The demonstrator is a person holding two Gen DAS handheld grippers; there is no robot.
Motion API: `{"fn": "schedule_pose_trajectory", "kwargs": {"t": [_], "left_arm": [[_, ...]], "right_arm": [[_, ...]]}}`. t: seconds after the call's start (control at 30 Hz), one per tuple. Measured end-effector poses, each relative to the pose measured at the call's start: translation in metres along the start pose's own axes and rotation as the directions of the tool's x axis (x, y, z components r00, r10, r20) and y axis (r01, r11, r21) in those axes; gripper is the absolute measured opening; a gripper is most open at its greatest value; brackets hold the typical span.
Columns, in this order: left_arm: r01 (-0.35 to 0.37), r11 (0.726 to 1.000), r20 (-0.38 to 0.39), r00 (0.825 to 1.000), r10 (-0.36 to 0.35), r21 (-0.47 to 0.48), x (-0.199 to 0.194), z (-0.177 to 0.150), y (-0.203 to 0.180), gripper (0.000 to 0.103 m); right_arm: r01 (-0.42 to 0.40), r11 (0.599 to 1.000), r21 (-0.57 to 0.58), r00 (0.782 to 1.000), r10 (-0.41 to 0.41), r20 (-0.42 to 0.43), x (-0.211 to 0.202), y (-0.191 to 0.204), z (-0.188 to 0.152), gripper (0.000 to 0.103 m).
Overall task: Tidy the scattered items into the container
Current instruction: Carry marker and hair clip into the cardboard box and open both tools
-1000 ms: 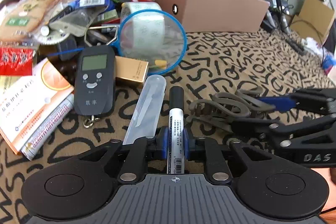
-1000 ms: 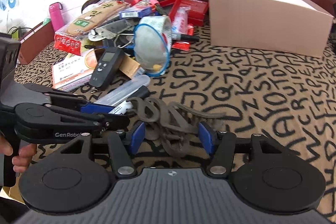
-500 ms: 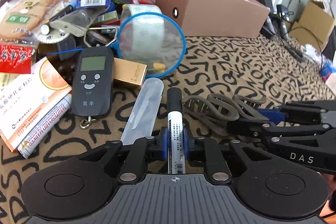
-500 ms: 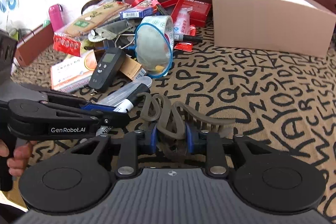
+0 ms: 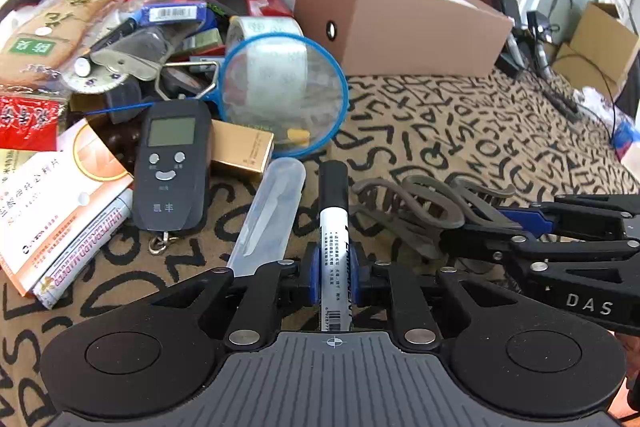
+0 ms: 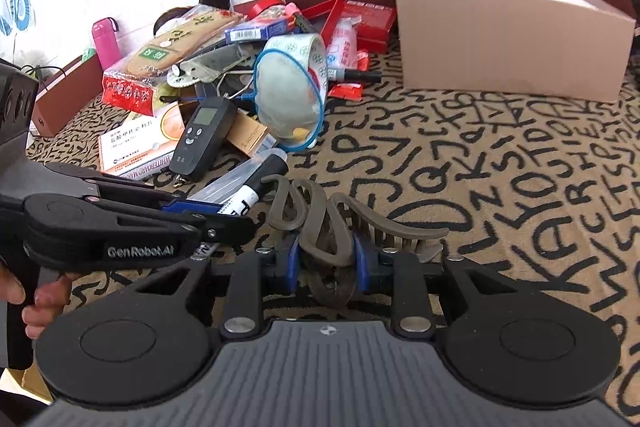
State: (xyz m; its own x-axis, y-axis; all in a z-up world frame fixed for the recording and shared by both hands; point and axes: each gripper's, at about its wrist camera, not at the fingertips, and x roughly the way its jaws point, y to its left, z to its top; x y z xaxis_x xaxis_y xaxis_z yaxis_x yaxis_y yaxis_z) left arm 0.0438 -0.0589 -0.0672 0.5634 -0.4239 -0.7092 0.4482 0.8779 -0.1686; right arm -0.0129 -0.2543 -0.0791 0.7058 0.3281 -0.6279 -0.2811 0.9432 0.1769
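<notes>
Clamping marker (image 5: 334,227) – left tool (image 5: 334,277); right tool (image 6: 326,261) grips hair claw (image 6: 320,223); box (image 6: 508,39) beyond.

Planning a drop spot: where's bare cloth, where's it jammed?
Free: the lettered cloth between the cardboard box and the hair clip. Crowded: the pile behind the digital scale and blue-rimmed net.

Marker (image 5: 334,227) barrel's near end behind the hand-held gripper (image 5: 334,279)
</notes>
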Motion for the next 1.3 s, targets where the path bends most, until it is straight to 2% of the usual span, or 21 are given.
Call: {"fn": "schedule_pose_trajectory", "kwargs": {"t": [0.17,0.3,0.43,0.57,0.67,0.8,0.87,0.97,1.13,1.3], "left_arm": [[0.016,1.0,0.052,0.999,-0.016,0.002,-0.014,0.014,-0.005,0.011],[0.043,0.999,0.089,0.995,-0.043,0.008,-0.021,0.039,-0.009,0.011],[0.07,0.997,0.151,0.986,-0.075,0.036,-0.027,0.081,-0.019,0.011],[0.095,0.994,0.186,0.977,-0.102,0.049,-0.02,0.131,-0.031,0.011],[0.094,0.993,0.201,0.974,-0.105,0.068,-0.006,0.168,-0.04,0.011],[0.09,0.993,0.206,0.973,-0.104,0.075,0.021,0.217,-0.047,0.011],[0.092,0.994,0.182,0.978,-0.102,0.06,0.044,0.241,-0.046,0.011],[0.083,0.996,0.142,0.986,-0.087,0.033,0.082,0.27,-0.042,0.012],[0.093,0.995,0.044,0.995,-0.091,-0.032,0.153,0.315,-0.03,0.013],[0.017,1.0,-0.03,0.999,-0.017,-0.007,0.209,0.337,-0.027,0.014]], "right_arm": [[0.003,1.0,-0.017,0.999,-0.002,0.041,-0.014,-0.001,0.01,0.03],[0.013,0.999,-0.05,0.996,-0.008,0.091,-0.026,-0.004,0.026,0.03],[0.058,0.994,-0.09,0.985,-0.043,0.164,-0.038,-0.012,0.057,0.03],[0.129,0.982,-0.135,0.966,-0.094,0.242,-0.044,-0.024,0.093,0.03],[0.191,0.974,-0.126,0.946,-0.148,0.289,-0.041,-0.042,0.126,0.03],[0.214,0.973,-0.086,0.934,-0.178,0.311,-0.027,-0.07,0.166,0.03],[0.228,0.971,-0.076,0.931,-0.195,0.309,-0.015,-0.083,0.186,0.03],[0.227,0.973,-0.048,0.938,-0.205,0.28,0.01,-0.104,0.212,0.03],[0.243,0.97,-0.03,0.958,-0.234,0.168,0.069,-0.142,0.249,0.03],[0.236,0.972,0.019,0.97,-0.236,0.051,0.125,-0.179,0.273,0.03]]}}
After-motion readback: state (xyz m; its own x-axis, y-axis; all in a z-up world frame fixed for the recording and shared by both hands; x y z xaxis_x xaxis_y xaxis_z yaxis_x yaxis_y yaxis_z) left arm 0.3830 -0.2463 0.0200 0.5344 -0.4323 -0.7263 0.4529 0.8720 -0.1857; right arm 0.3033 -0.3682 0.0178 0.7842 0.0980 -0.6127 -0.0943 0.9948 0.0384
